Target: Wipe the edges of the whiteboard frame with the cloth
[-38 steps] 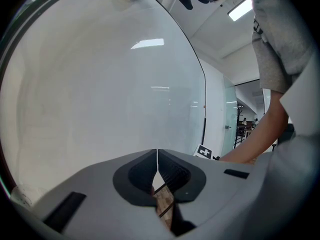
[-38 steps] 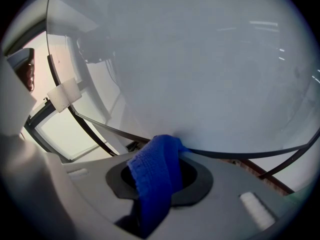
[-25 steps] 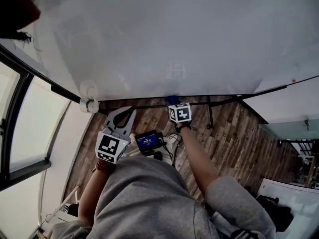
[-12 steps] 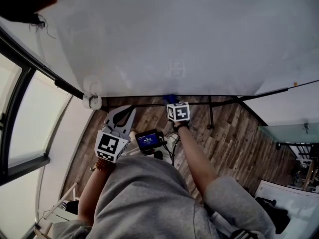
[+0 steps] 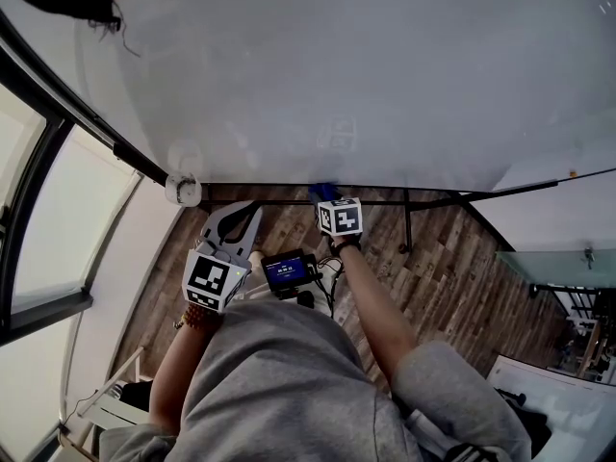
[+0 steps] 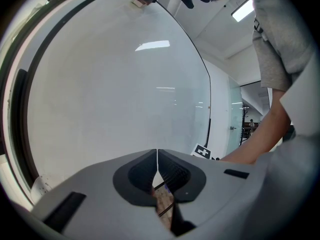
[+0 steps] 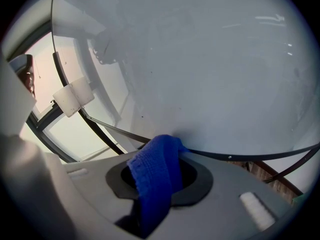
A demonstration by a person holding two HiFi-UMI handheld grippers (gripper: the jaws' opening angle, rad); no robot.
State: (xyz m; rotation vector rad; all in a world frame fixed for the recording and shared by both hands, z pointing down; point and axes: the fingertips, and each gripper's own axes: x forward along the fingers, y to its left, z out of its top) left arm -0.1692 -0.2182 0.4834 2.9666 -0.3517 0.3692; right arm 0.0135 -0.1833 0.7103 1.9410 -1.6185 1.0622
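Cloth (image 7: 152, 179), blue and bunched, is pinched between the jaws of the right gripper (image 5: 328, 197), its top pressed to the dark lower edge of the whiteboard frame (image 5: 433, 199) just ahead, while the left gripper (image 5: 247, 210), jaws together on nothing, hangs near its left side, below that edge.

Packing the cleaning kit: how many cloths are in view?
1. The blue cloth is clamped in the right gripper, against the whiteboard frame bottom edge; the left gripper holds none.
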